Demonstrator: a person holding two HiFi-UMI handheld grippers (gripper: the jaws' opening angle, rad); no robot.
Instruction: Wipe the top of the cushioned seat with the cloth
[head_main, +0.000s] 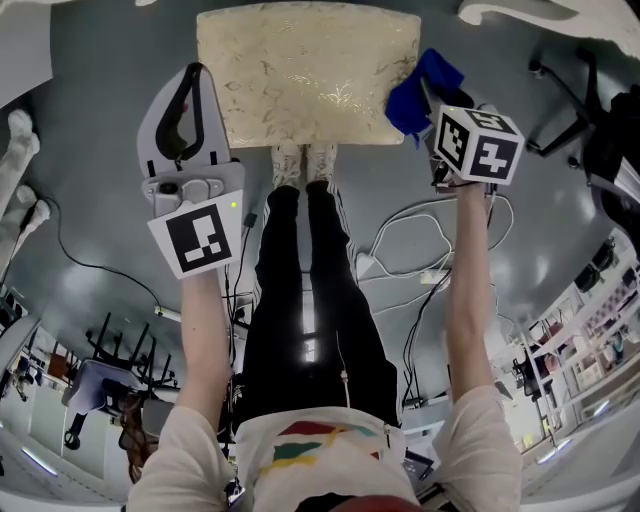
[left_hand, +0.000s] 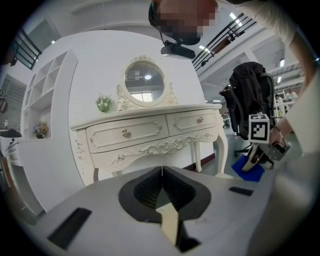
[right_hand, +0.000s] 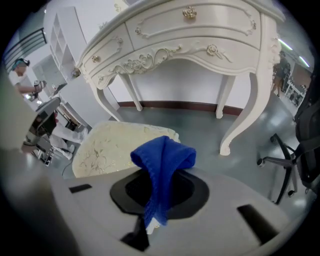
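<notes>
I have two grippers in view, each with one marker cube: the left cube (head_main: 198, 238) faces the head camera flat, the right one (head_main: 477, 145) shows two faces. The left gripper (left_hand: 162, 172) has its jaws pressed together with nothing between them. It is held off the left edge of the single cushioned seat (head_main: 305, 75), which is a pale, gold-patterned pad on the grey floor.

The right gripper (right_hand: 159, 185) is clamped on the one blue cloth (right_hand: 162, 160), which folds up and over out of the jaws. From the head view, the cloth sits at the seat's right edge, overlapping the near right corner. I cannot tell whether it touches the fabric.

My two shoes (head_main: 305, 160) stand at the seat's near edge.

Beyond the seat stands one white dressing table (left_hand: 150, 147) with two drawers, a left (left_hand: 127, 134) and a right (left_hand: 195, 121), side by side. It carries one oval mirror (left_hand: 144, 82) on top, with one small plant (left_hand: 104, 103) just left of the mirror.
</notes>
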